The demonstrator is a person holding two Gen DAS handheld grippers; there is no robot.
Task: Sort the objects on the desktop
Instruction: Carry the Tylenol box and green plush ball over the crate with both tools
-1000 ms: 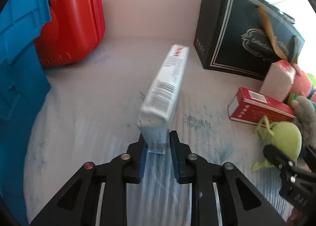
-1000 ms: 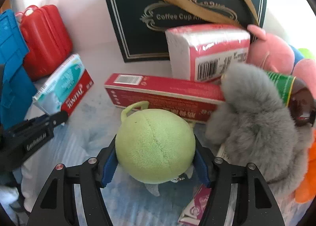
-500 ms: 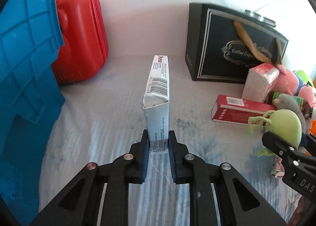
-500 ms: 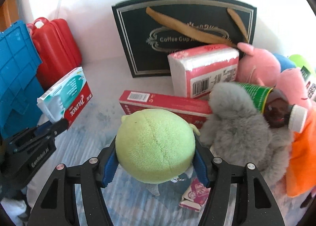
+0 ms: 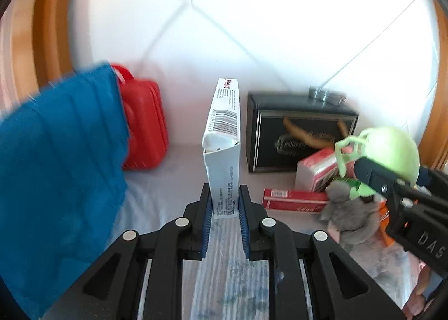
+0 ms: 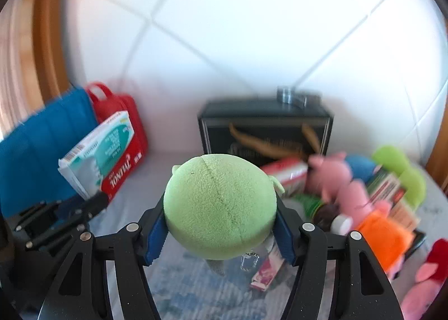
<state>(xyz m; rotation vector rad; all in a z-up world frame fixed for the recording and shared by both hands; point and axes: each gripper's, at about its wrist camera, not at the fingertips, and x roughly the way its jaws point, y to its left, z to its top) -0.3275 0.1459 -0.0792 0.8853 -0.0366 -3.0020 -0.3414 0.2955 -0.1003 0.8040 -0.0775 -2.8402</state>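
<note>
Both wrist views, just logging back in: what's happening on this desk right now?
A person is working with two hand-held grippers, each with something in it. The left hand-held gripper is shut on a Tylenol box, held on edge above the table. The right hand-held gripper is clamped on a round green plush toy. A pile remains unsorted: a grey plush, a red carton and a pink plush in front of a black gift box.

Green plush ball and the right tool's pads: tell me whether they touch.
Touching. The right wrist view shows the right tool with both blue pads pressed against the green plush ball.
</note>
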